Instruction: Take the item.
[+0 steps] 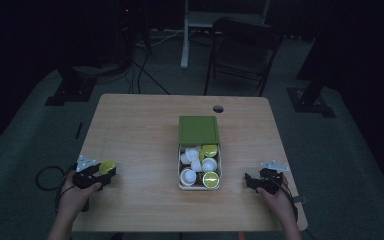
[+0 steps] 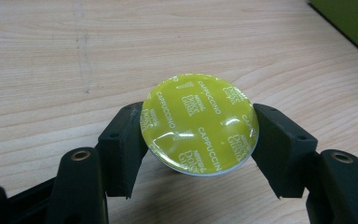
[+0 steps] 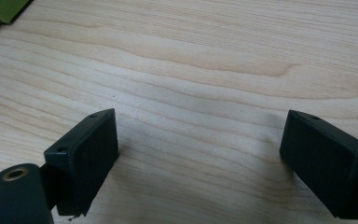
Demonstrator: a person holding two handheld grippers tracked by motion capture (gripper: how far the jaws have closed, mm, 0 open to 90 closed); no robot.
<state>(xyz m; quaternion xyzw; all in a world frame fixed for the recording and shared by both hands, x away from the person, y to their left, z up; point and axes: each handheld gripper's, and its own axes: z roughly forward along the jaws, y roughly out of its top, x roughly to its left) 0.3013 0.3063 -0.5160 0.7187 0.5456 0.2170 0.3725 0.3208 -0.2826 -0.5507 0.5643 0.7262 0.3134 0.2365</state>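
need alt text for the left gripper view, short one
The left gripper has its two black jaws closed on the sides of a round coffee capsule with a shiny yellow-green foil lid printed "cappuccino", held over a light wooden table. A corner of a green box shows at the top right.

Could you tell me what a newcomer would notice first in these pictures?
Probably the yellow-green coffee capsule, clamped between the jaws of the left gripper near the table's left front edge. Next comes the open box at the middle of the table, full of white and yellow-green capsules, its green lid behind. The right gripper is open over bare wood.
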